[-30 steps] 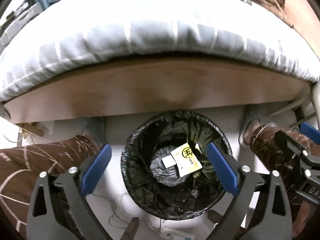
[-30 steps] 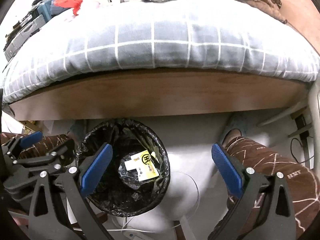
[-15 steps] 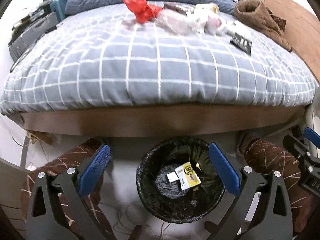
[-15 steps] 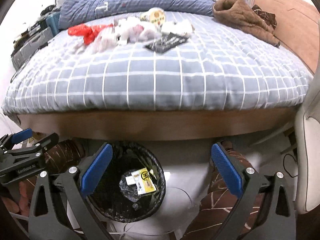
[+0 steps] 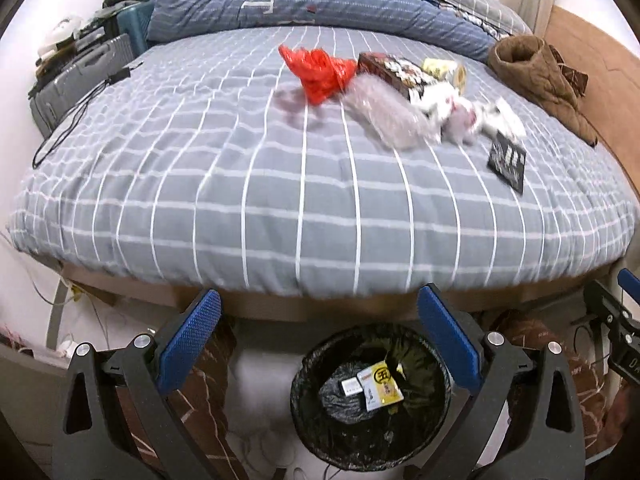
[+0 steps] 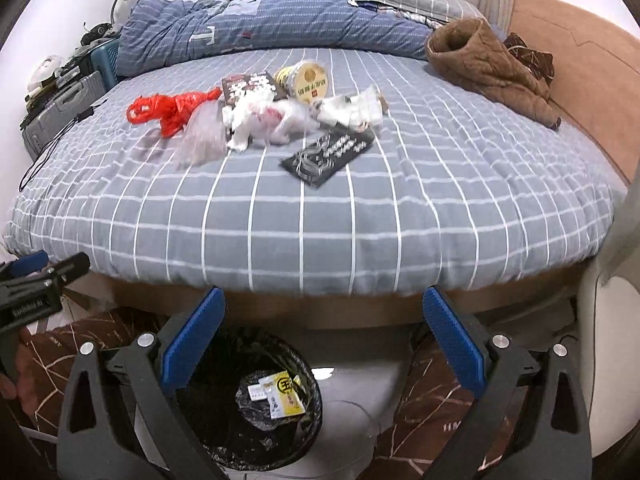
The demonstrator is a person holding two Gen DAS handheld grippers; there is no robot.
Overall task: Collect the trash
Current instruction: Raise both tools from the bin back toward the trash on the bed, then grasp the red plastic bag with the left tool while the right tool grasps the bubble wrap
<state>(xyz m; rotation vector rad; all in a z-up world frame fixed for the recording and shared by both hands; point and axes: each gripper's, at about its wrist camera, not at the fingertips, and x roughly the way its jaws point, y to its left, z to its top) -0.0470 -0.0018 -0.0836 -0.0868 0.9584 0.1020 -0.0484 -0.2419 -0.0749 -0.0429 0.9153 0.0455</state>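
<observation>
Left gripper [image 5: 318,338]: jaws spread wide, blue pads bare, nothing between them. It hangs above the bin [image 5: 370,396], which stands on the floor at the foot of the bed [image 5: 280,200].

Right gripper [image 6: 324,334]: jaws likewise spread wide and holding nothing. It sits to the right of the bin, so the bin appears under its left finger [image 6: 192,332]. The left gripper's body shows at the left edge of the right wrist view; white lettering on it is too small to read.

Bin contents: a black liner holds a yellow-and-white packet [image 5: 380,386] printed with a black circled character, and a small white slip [image 5: 350,387] just beside it.

Trash on the bed, grouped near the middle of the grey checked cover:
- red plastic bag [image 6: 170,110], leftmost item;
- clear crumpled plastic bag [image 6: 202,136], touching the red bag, blurred;
- white plastic bag with red print [image 6: 264,120], print unreadable;
- dark box with white lettering [image 6: 248,84], behind the white bag, text unreadable;
- round yellow tub [image 6: 306,78], its lid bearing a label too small to read;
- white crumpled wrapper [image 6: 352,110], right of the tub;
- flat black packet with silver lettering [image 6: 328,154], nearest the foot of the bed, wording not legible.

A brown jacket [image 6: 488,66] lies at the right side of the bed.
</observation>
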